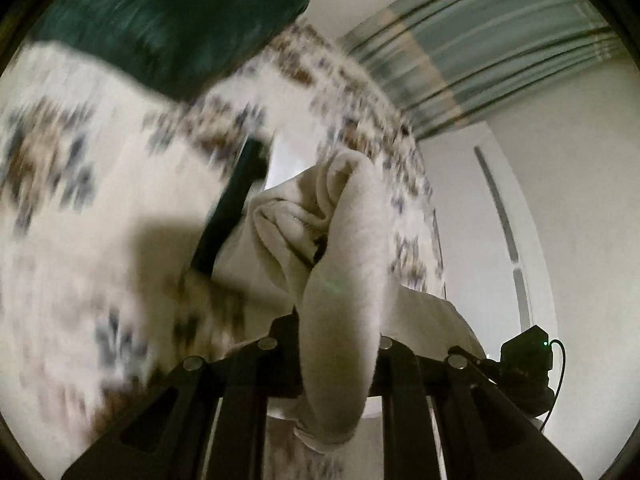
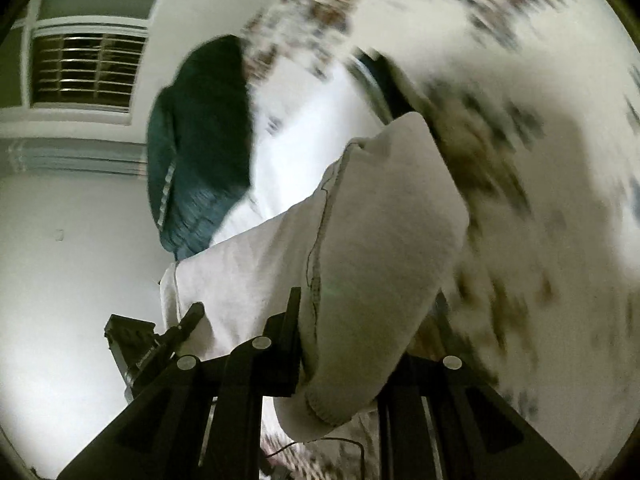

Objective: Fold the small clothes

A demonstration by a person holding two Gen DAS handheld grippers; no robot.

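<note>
Garment: a cream knit garment (image 1: 340, 320) is hanging between the two tools, lifted off the bed.
Garment location: one edge is passing through the left tool (image 1: 340, 344); another edge (image 2: 360, 240) is passing through the right tool (image 2: 344, 344).
Left tool state: its fingers are closing on the cream cloth, clamped.
Right tool state: its fingers are likewise gripping the cloth; a stitched seam is running just left of the grip.
Key relation: the cloth is lying directly ahead of each tool, its long axis running forward and away from the fingers. Neither tool is nearer; both are sharing the hold.
Judgement: the fold is probably still under way, since the cloth ahead of the left tool is bunching in loose rolls.
Surface: a white bedspread (image 1: 80, 240) with brown-and-blue floral print is lying beyond the cloth, blurred.
Other item: a dark green cloth (image 2: 200, 140) is resting on the bed, ahead-left of the right tool.
Room: pale walls, a striped curtain (image 1: 500, 40), a window with blinds (image 2: 88, 68).
</note>
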